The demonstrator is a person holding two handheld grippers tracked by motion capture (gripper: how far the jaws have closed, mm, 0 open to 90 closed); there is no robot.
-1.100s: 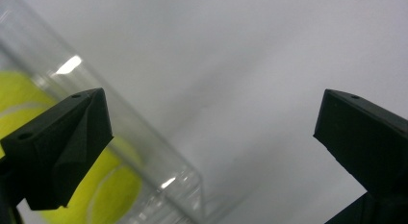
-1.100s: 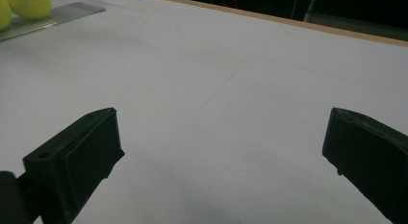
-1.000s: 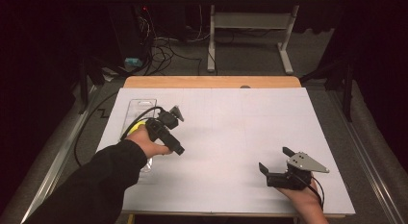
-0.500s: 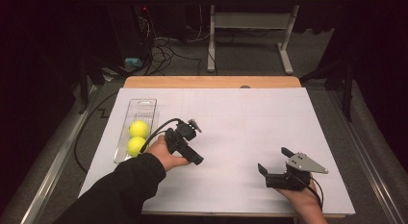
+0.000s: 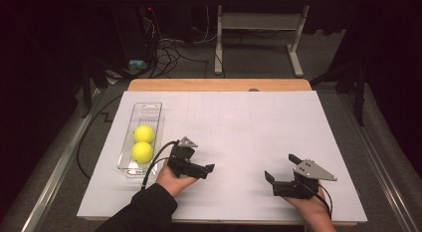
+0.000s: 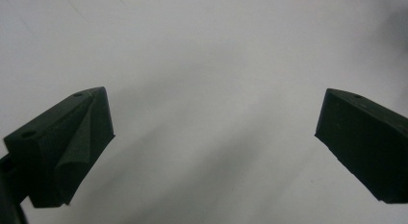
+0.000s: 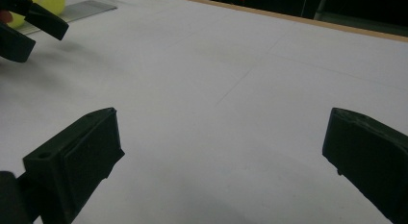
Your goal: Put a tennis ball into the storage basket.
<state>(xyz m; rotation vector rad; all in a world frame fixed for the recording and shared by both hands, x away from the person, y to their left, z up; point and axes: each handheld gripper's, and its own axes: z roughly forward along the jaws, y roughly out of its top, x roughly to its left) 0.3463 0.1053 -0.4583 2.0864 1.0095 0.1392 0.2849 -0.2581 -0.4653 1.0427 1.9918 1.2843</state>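
Between the earlier frames and this one, the left gripper (image 5: 191,165) had drawn away from the clear tray (image 5: 149,108) and come to the lower middle-left of the high view, leaving two yellow balls (image 5: 144,133) lying in a row inside it, one behind the other, touching or nearly so. The tray sat at the left of the white table cover (image 5: 249,122), long side running away from the person, probably set there to keep the balls from rolling.

Just right of the tray, the left gripper hovered low over bare white surface, its jaws spread wide with nothing between them; the left gripper view showed two black fingers (image 6: 67,147) well apart over plain white. That open, empty stance looked like a release just finished, with the hand pulled clear so as not to knock the tray.

Farther right, at the lower right of the high view, the right gripper (image 5: 283,172) rested near the table's front edge, well apart from the tray. Its jaws also stood open and empty, as the right gripper view confirmed, with the left gripper and a glimpse of yellow at that view's upper left. It seemed parked out of the way, waiting.
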